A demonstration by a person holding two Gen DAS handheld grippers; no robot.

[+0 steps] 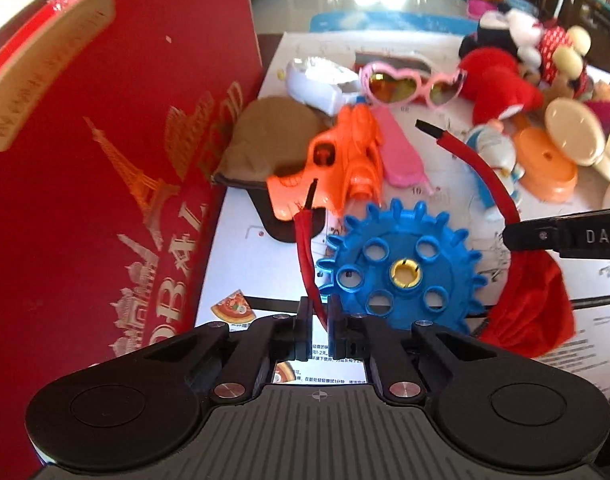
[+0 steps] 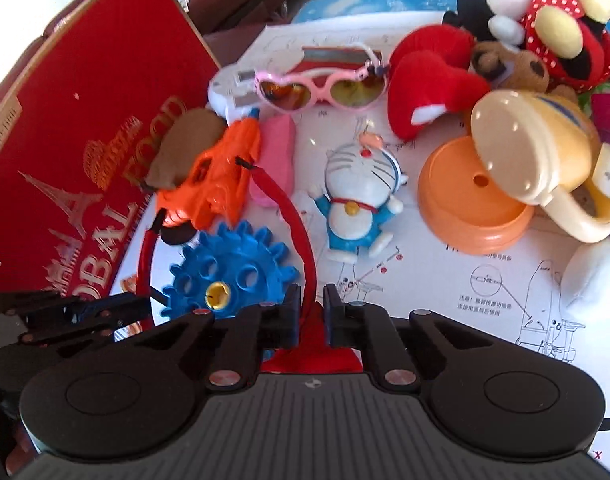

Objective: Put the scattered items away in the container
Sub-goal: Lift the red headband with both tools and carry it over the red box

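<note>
Left tongs point(image 1: 318, 330) pinch one red drawstring point(image 1: 307, 264) of the red pouch point(image 1: 533, 312); right tongs point(image 2: 309, 318) clamp the other by the pouch neck. The pouch hangs between them, just over the desk point(image 2: 445, 280). The red box point(image 1: 105, 200), lettered "GLOBAL FOOD", stands just left

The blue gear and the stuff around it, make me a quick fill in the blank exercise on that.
1. Each hand-held gripper, left and right, pinches a red ____ of the red pouch.
2. The blue gear has a ____-coloured hub at its centre.
3. The pink sunglasses have ____-shaped lenses.
4. The orange toy gun lies between the gear and the brown ____.

Missing words: drawstring; gold; heart; pouch
</note>
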